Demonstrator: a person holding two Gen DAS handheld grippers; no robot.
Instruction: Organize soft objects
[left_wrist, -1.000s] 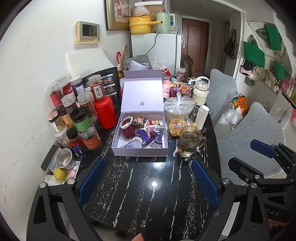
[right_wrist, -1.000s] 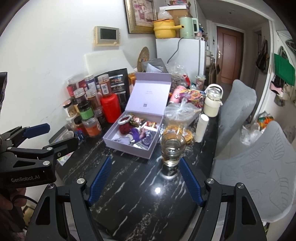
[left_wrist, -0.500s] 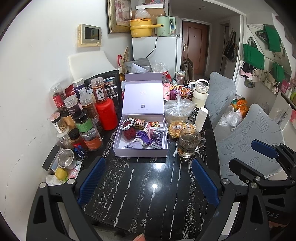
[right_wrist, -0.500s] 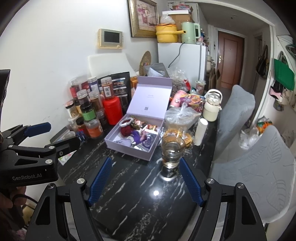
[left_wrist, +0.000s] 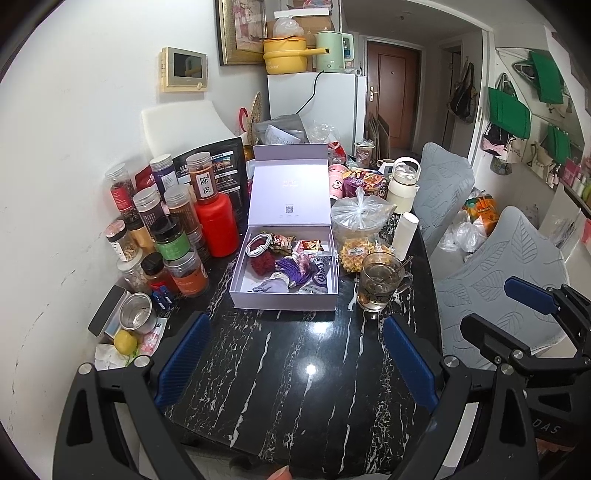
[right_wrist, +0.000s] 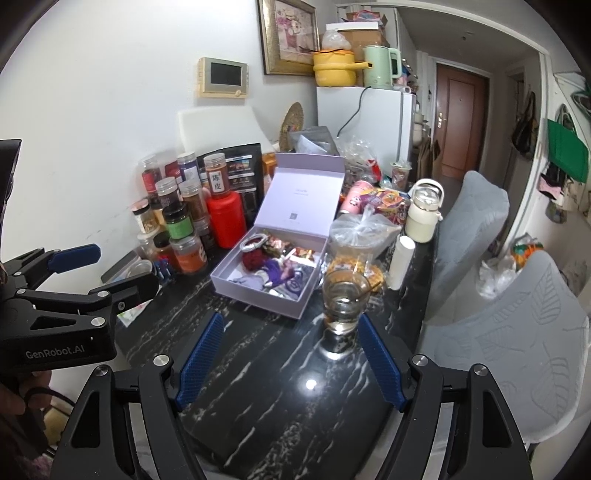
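Soft objects (left_wrist: 286, 267) are seen piled inside the lilac box (left_wrist: 282, 301) at twelve o'clock on the table (left_wrist: 295, 387). Both the left gripper (left_wrist: 295, 363) and right gripper (right_wrist: 290, 363) are held wide, empty.

Both wrist views look down along table (left_wrist: 295, 369), sharing lilac box (right_wrist: 258, 284).

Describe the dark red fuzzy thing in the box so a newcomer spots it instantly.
Find the open lavender box mid-table on the black marble table. Inside, left of centre, sits a dark red fuzzy ball, just below the coiled white cable and left of the purple tassel. It is the only maroon, woolly lump there.
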